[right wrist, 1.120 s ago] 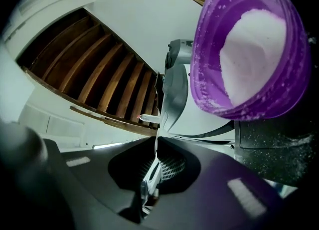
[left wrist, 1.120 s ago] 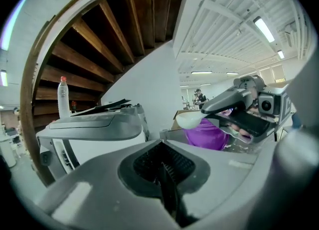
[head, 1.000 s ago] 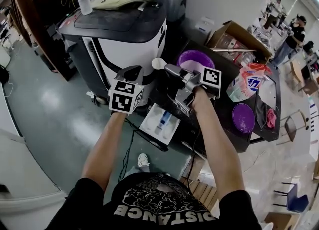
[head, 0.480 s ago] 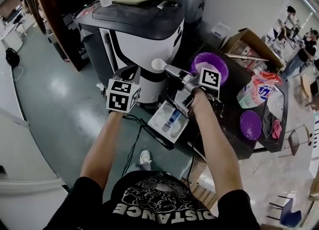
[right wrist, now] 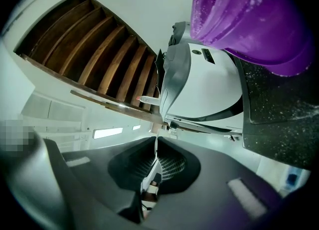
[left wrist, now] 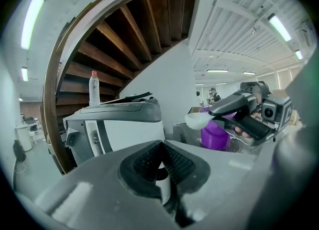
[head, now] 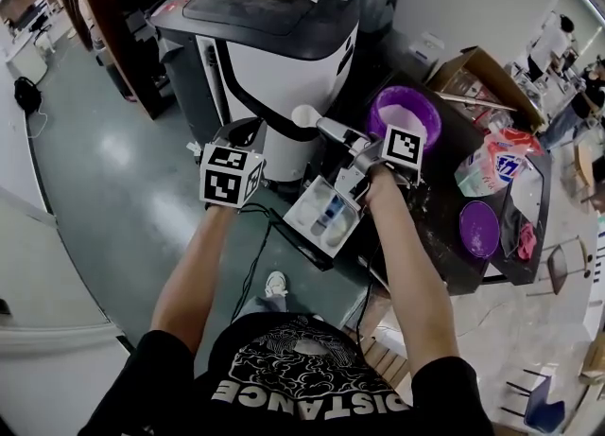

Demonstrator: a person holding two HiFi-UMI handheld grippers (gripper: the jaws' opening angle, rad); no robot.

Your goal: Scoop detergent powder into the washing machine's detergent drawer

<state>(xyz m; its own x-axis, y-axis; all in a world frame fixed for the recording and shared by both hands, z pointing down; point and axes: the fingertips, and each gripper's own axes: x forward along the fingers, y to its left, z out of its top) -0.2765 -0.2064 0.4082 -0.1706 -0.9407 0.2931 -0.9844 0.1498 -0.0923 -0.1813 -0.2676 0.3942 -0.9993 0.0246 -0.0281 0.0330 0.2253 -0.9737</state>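
My left tongs (head: 246,131) hang out past the table's (head: 437,235) left edge. They are pressed fully together with nothing between them, and they are idle in front of the grey-and-white machine (head: 274,42).

Next comes the scoop (head: 304,116), a small white plastic one. It feels light and stiff, and its handle is thin and smooth, so I judge it could swivel in a weak grip. The best hold is far back on the handle, flat between the pads, with the bowl kept level. From here I cannot tell whether the bowl carries any powder.

Below the scoop and nearer to me, the drawer (head: 304,215) is pulled out beside the table's left edge. Its compartments face upward and a blue part sits in the middle one. The scoop's bowl is beyond it rather than over it, so I expect to draw back and tip gently, because loose powder spills easily.

My right tongs (head: 333,131) are clamped on the scoop's handle, which shows edge-on as a thin white strip between the pads.

The purple tub (head: 376,111) stands at the table's far left corner with pale powder (head: 405,108) inside. The detergent bag (head: 492,167) and a purple lid (head: 477,228) lie toward the right edge.
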